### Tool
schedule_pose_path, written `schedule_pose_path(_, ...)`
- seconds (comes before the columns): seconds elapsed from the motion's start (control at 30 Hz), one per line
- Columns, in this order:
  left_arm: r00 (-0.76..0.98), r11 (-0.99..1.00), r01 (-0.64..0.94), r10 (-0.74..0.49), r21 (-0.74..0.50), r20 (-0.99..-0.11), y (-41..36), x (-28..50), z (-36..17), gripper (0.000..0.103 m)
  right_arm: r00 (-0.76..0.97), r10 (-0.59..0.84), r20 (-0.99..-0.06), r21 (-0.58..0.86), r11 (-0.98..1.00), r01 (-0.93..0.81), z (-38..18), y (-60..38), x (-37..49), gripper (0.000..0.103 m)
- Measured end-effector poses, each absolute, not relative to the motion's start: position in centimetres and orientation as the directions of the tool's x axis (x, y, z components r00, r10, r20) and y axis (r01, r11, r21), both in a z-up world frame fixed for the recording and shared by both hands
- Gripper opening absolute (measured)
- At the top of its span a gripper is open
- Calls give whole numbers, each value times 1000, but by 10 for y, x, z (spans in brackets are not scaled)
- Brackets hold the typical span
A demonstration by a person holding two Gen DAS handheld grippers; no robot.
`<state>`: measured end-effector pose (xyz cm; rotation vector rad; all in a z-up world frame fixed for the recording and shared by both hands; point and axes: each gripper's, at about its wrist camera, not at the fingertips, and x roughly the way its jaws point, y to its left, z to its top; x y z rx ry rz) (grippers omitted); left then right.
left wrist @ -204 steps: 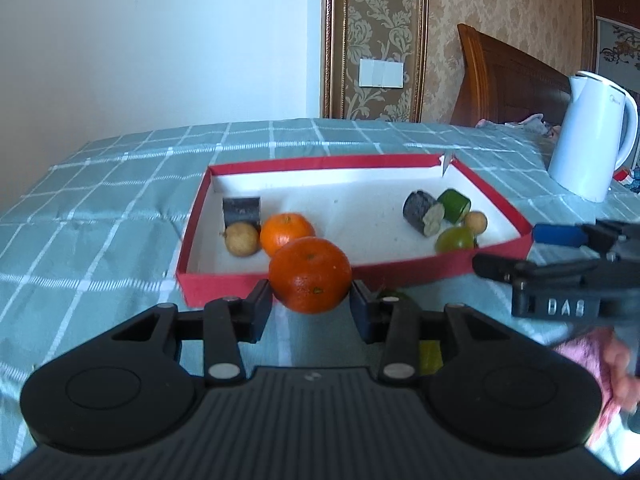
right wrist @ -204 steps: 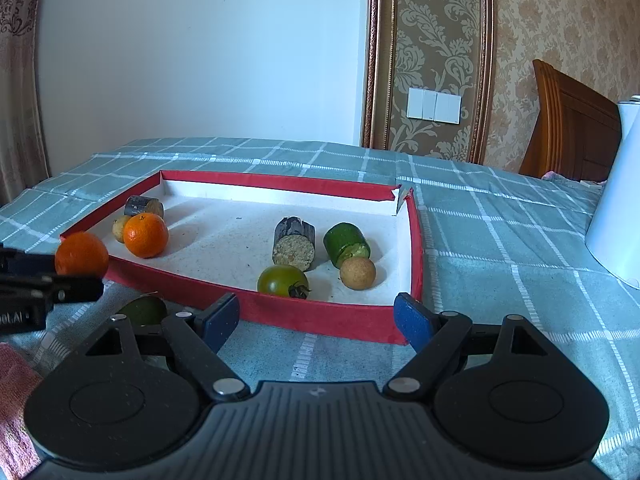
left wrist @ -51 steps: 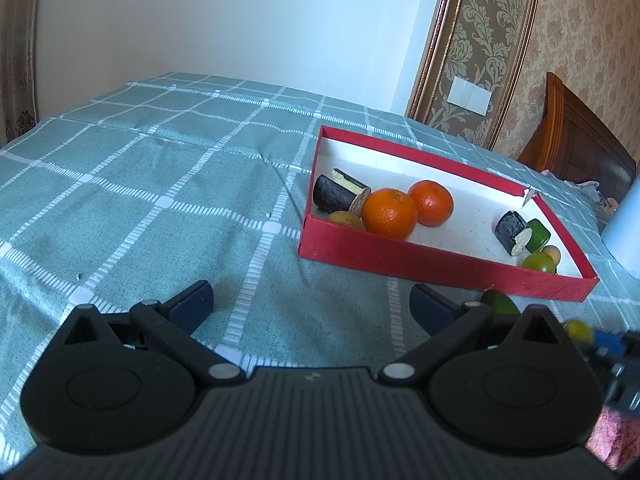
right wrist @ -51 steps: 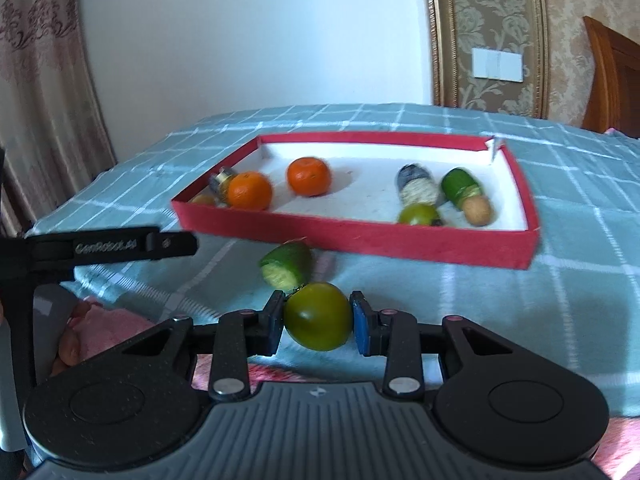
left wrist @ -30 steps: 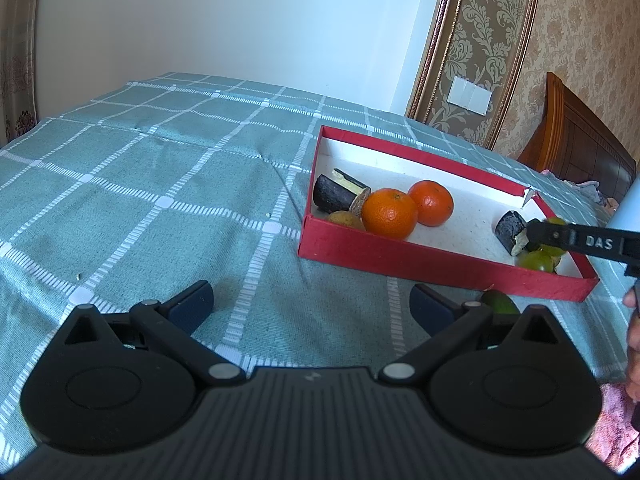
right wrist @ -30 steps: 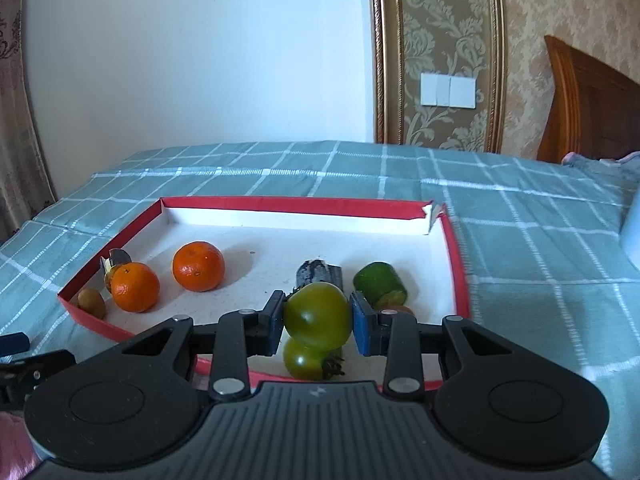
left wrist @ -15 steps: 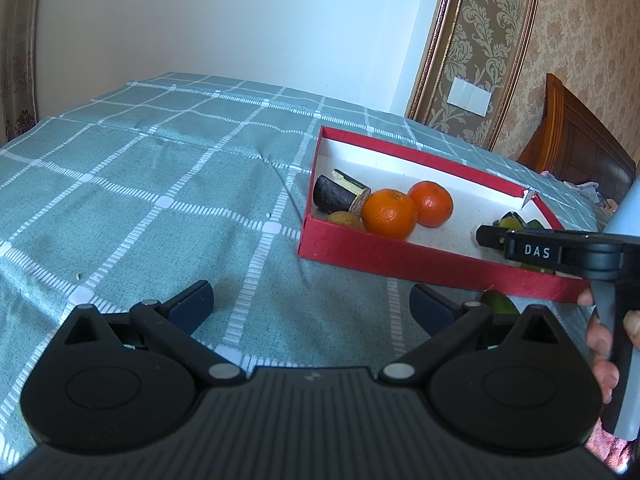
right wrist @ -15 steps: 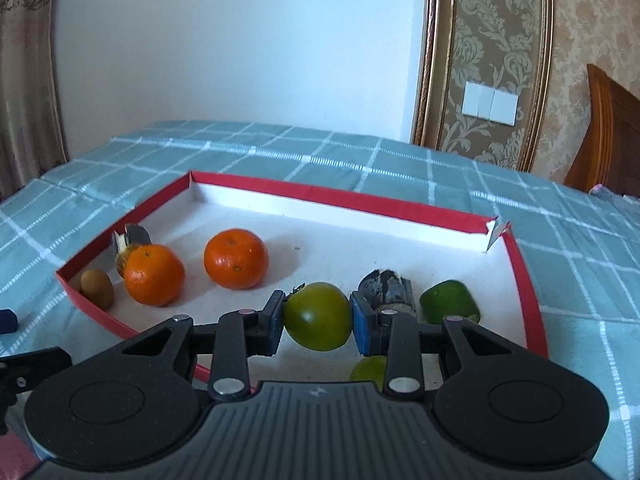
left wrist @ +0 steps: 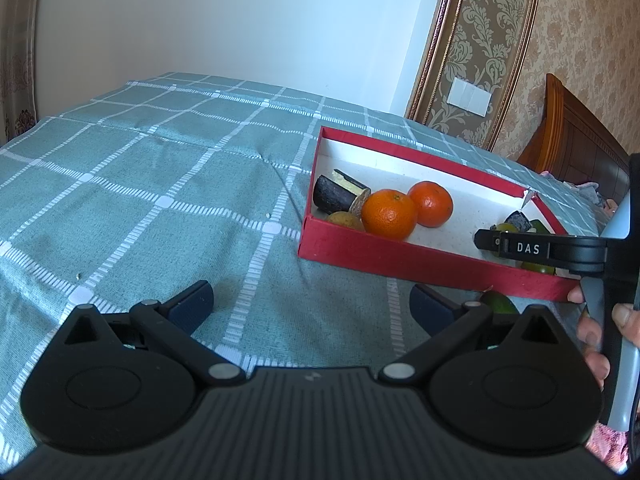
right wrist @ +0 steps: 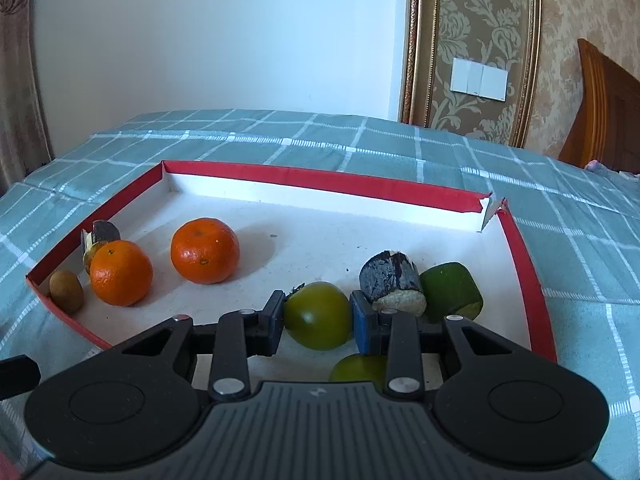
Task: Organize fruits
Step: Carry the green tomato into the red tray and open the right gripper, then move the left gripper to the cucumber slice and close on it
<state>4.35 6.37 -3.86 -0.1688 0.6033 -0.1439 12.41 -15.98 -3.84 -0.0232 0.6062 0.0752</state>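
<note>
Since the earlier frame your right tongs (right wrist: pixel 318 318) have carried the smooth round green tomato (right wrist: pixel 318 316) over the red-walled white tray (right wrist: pixel 320 178), clenched across its middle at lower centre; it looks light, slippery and bruisable, while your left tongs (left wrist: pixel 310 304) stand released.

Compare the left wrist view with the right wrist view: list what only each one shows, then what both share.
Only the left wrist view: the open left gripper, a green fruit on the tablecloth outside the tray, and the person's hand.

Only the right wrist view: the green tomato clamped in the right gripper, and the cut green piece.

Both: the red tray, two oranges and the checked tablecloth.
</note>
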Motion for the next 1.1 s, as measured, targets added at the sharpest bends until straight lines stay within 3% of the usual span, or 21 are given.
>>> schedule_pose_path(0.37, 814, 976, 85, -184, -199, -551, 64, 44, -39, 103, 819, 62, -570, -16, 996, -86, -38, -157, 120, 37)
schedule_pose_path(0.63, 814, 976, 85, -183, -199, -551, 63, 44, -39, 103, 823, 87, -561, 4, 995, -102, -36, -159, 113, 50)
schedule_pose_path(0.87, 814, 976, 85, -183, -199, -551, 63, 44, -39, 103, 829, 83, -553, 11, 996, -92, -35, -163, 109, 55)
schedule_pose_path(0.93, 814, 976, 85, -183, -199, -551, 63, 44, -39, 103, 834, 80, -546, 9, 996, -89, -34, -165, 106, 62)
schedule_pose_path(1.1, 814, 977, 85, -181, -196, -552, 63, 44, -39, 103, 856, 60, -513, -10, 997, -77, -30, -172, 91, 68)
